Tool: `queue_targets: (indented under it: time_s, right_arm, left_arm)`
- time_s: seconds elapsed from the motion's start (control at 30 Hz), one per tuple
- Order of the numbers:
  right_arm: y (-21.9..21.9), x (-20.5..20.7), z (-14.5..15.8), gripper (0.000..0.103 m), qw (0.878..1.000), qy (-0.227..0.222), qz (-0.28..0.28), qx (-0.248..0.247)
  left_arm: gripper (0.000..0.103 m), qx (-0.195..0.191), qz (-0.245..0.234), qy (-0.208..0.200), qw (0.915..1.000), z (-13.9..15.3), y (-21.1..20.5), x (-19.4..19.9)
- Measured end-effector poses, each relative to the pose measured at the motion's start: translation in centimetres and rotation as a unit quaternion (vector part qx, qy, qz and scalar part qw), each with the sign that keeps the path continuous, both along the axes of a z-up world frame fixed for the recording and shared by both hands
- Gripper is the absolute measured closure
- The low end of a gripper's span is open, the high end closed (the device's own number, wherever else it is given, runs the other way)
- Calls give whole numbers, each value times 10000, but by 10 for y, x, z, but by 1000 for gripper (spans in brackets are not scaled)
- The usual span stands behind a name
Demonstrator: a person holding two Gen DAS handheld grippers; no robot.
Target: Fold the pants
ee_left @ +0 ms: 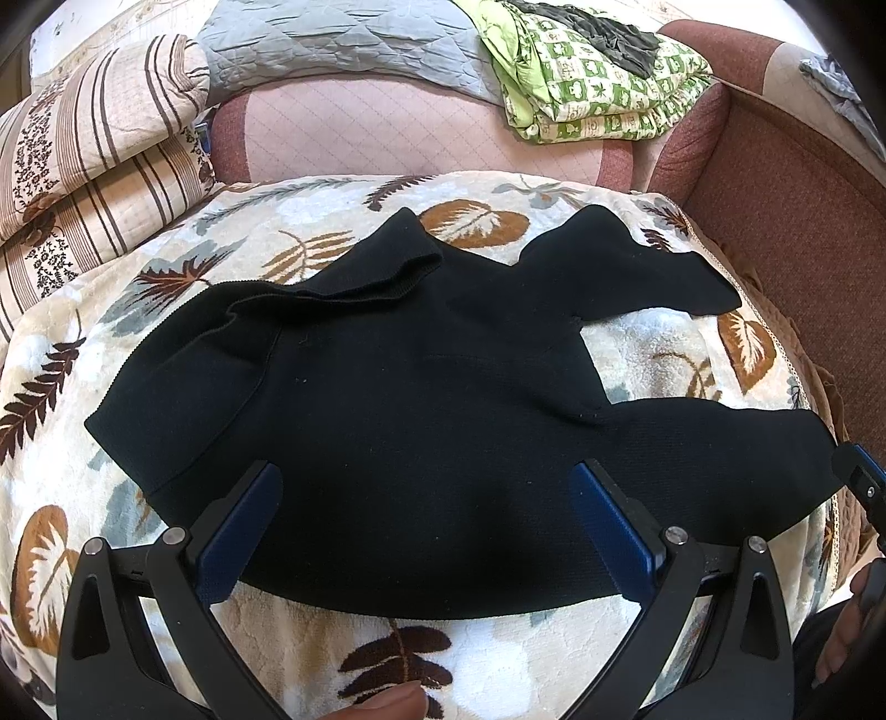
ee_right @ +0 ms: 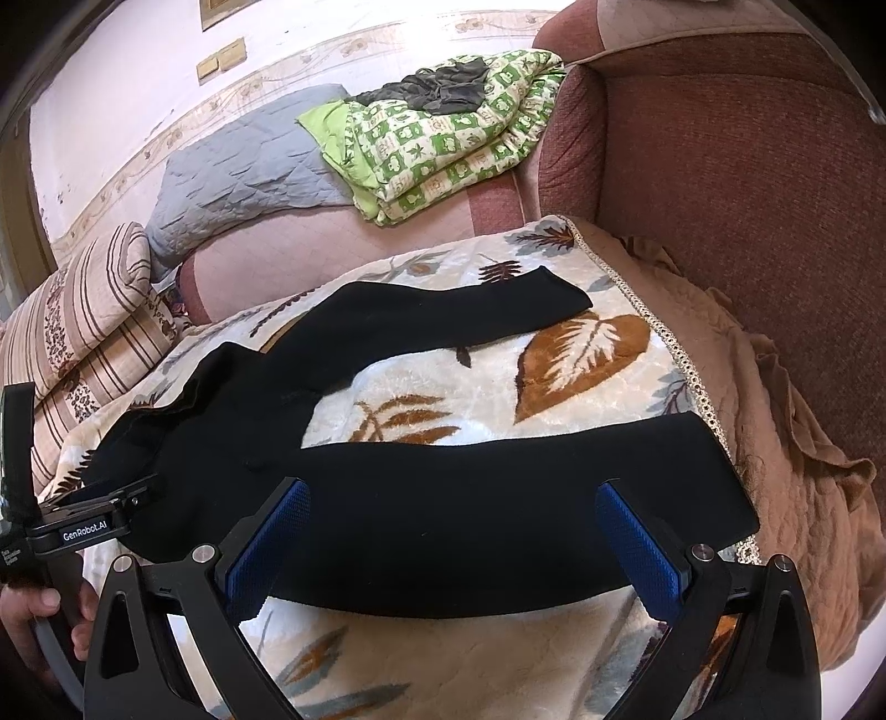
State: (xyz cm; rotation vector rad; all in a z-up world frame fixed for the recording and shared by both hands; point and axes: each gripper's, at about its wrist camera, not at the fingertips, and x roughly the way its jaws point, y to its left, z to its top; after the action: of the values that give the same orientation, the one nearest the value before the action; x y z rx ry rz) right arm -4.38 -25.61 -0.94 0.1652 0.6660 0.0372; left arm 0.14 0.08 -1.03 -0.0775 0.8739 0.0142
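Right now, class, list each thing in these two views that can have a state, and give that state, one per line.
Black knit pants: unfolded, legs spread apart, waistband rumpled.
Left gripper: open, holding nothing.
Right gripper: open, holding nothing.
Leaf-patterned plush blanket: spread flat under the pants.
Green checked quilt: folded.

A maroon sofa (ee_right: 720, 183) carries a leaf-print blanket (ee_right: 554, 365), striped pillows (ee_left: 83, 166), grey quilt (ee_left: 332, 50) and green patterned bedding (ee_right: 437, 144).
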Motion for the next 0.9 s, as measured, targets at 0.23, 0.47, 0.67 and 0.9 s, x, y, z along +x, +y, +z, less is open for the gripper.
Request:
queue_targets:
  time_s: [0.23, 0.47, 0.67, 0.9]
  right_arm:
    - [-1, 0, 0, 1, 10000, -1, -16, 4]
    - [-1, 0, 0, 1, 10000, 6, -15, 1]
    - [-3, 1, 0, 1, 10000, -2, -42, 22]
    - [-4, 1, 0, 1, 10000, 20, -53, 29]
  left_arm:
    - [0, 0, -1, 7, 10000, 0, 0, 0]
    - [0, -4, 0, 3, 10000, 0, 0, 0]
    - [0, 0, 2, 3, 10000, 0, 0, 0]
    - [0, 11, 8, 13, 10000, 0, 0, 0]
